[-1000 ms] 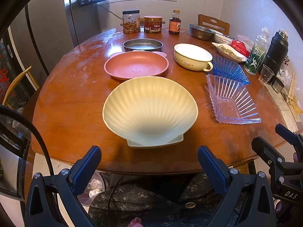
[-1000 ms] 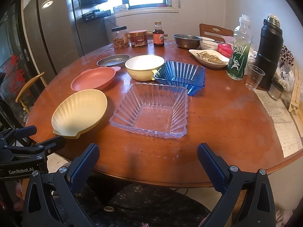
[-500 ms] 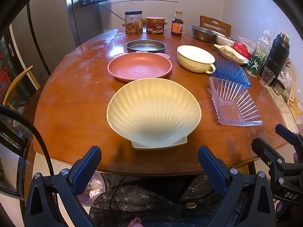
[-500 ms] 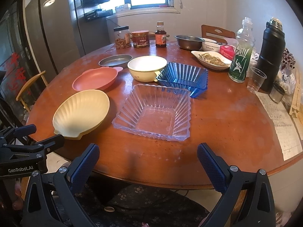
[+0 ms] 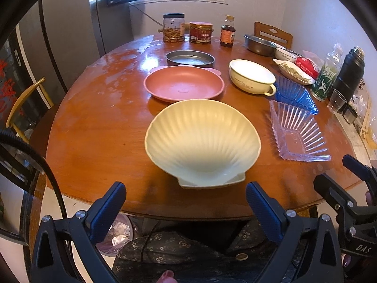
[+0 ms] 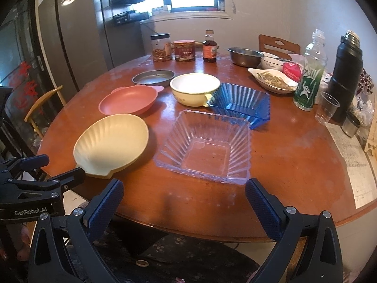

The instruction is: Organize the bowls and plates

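A cream shell-shaped plate (image 5: 202,141) (image 6: 113,141) lies near the front edge of the round wooden table (image 5: 94,127). Behind it sit a pink plate (image 5: 183,83) (image 6: 128,100), a grey metal pan (image 5: 190,57) (image 6: 153,76) and a cream bowl with a handle (image 5: 251,75) (image 6: 194,88). A clear ribbed dish (image 5: 298,132) (image 6: 205,146) and a blue ribbed dish (image 5: 293,95) (image 6: 240,103) stand to the right. My left gripper (image 5: 186,206) is open just short of the shell plate. In front of the clear dish my right gripper (image 6: 183,204) is open and empty.
Jars and a sauce bottle (image 5: 227,31) line the far edge. A steel bowl (image 5: 259,44), a dish of food (image 6: 273,80), a green bottle (image 6: 308,82), a black flask (image 6: 345,75) and a plastic cup (image 6: 327,107) crowd the right side. Chairs stand at left (image 5: 23,103) and at the back.
Both grippers have moved forward a little toward the table, so the shell plate and the clear dish look nearer. Nothing on the table has moved.
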Motion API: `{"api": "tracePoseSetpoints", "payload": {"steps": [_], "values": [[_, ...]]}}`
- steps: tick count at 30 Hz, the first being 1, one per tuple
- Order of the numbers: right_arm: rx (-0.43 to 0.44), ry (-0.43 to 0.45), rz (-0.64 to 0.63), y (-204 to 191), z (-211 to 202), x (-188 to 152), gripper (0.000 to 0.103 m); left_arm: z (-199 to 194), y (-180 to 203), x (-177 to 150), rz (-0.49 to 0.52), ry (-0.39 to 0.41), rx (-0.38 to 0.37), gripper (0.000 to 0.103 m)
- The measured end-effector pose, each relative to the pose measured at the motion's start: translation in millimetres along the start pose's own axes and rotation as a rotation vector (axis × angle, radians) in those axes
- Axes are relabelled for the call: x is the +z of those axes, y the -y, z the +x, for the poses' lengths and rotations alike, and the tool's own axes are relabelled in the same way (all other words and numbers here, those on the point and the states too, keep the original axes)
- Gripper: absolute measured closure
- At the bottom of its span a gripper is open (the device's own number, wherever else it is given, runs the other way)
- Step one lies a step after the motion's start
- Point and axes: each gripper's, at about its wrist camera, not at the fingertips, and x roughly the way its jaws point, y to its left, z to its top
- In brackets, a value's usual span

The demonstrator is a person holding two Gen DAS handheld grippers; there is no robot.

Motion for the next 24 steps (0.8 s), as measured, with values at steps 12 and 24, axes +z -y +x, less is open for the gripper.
{"api": "tracePoseSetpoints", "payload": {"steps": [12, 24], "values": [[0.097, 0.007, -0.036, -24.3, 8.0, 33.1, 0.001, 2.9, -51.5, 18.6, -0.062, -0.008, -0.008, 0.001], [0.126, -0.098, -0.165, -54.3, 67.3, 79.9, 0.001, 41.2, -80.4, 55.8, -0.042, -0.078, -0.028, 0.002]]}}
